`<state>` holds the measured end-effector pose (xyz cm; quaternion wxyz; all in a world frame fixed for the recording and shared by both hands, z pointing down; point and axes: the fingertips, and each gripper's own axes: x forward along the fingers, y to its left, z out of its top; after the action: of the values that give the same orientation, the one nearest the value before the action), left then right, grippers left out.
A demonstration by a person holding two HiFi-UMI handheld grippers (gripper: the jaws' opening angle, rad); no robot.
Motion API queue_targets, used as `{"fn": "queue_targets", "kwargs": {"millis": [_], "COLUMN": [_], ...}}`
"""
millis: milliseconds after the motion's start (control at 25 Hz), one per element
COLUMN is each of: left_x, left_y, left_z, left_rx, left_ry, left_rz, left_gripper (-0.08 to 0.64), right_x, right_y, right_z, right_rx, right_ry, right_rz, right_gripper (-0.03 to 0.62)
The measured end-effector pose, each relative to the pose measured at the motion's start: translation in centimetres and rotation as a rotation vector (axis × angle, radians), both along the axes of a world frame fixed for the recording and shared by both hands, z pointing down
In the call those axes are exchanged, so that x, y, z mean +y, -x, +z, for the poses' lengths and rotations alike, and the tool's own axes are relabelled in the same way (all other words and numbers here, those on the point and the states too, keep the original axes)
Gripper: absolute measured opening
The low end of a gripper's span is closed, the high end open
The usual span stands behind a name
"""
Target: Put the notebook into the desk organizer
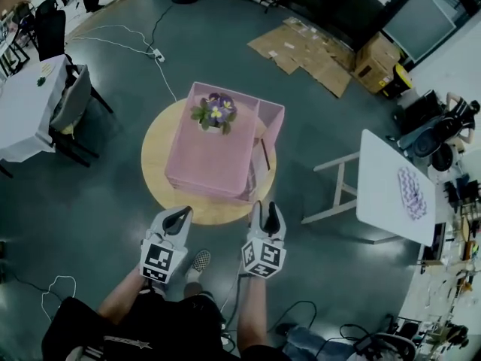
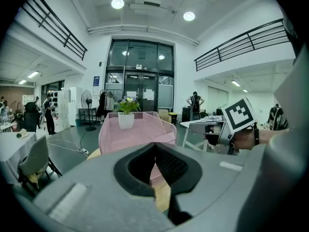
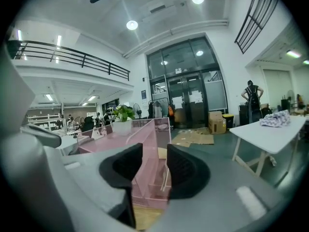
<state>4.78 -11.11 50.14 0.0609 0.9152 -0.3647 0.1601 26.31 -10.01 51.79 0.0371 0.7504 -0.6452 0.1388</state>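
Note:
A pink desk organizer [image 1: 207,160] stands on a round wooden table [image 1: 154,168], with a potted plant with purple flowers [image 1: 214,113] on its flat top. Open compartments run along the organizer's right side [image 1: 263,156], and a thin stick-like item lies in them. I cannot make out a notebook in any view. My left gripper [image 1: 180,215] hovers at the table's near edge, its jaws shut with nothing between them [image 2: 154,146]. My right gripper [image 1: 268,210] is beside it, slightly open and empty [image 3: 154,153], facing the organizer's [image 3: 145,144] compartment side.
A white table [image 1: 394,186] stands to the right. Another white table [image 1: 19,107] with a chair [image 1: 71,104] is at the left. Flattened cardboard [image 1: 304,51] and cables [image 1: 143,43] lie on the floor beyond. My shoe [image 1: 199,260] is below the grippers.

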Motion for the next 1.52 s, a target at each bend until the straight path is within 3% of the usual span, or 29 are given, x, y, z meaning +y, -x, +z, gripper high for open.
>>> {"fn": "queue_targets", "kwargs": {"millis": [480, 840, 1200, 1360, 1520], "left_x": [1.6, 4.2, 6.7, 7.8, 8.6], "left_y": [2.8, 5.0, 7.9, 8.6, 8.9], "left_z": [-4.8, -7.2, -7.4, -7.0, -7.2], "left_rx": [0.068, 0.097, 0.109, 0.099, 0.102], "left_ry": [-0.106, -0.143, -0.156, -0.155, -0.157], "left_rz": [0.127, 0.216, 0.295, 0.332, 0.352], "left_gripper": [0.011, 0.011, 0.011, 0.011, 0.011], "right_x": [6.7, 12.0, 17.3, 19.3, 20.2], "right_y": [6.5, 11.9, 17.3, 19.1, 20.0], "right_z": [-6.0, -8.9, -8.6, -7.7, -7.1], "right_rx": [0.089, 0.14, 0.151, 0.143, 0.146], "right_ry": [-0.073, -0.097, -0.08, -0.066, -0.051], "right_rz": [0.056, 0.103, 0.169, 0.193, 0.195], "right_gripper": [0.164, 0.163, 0.081, 0.006, 0.006]}}
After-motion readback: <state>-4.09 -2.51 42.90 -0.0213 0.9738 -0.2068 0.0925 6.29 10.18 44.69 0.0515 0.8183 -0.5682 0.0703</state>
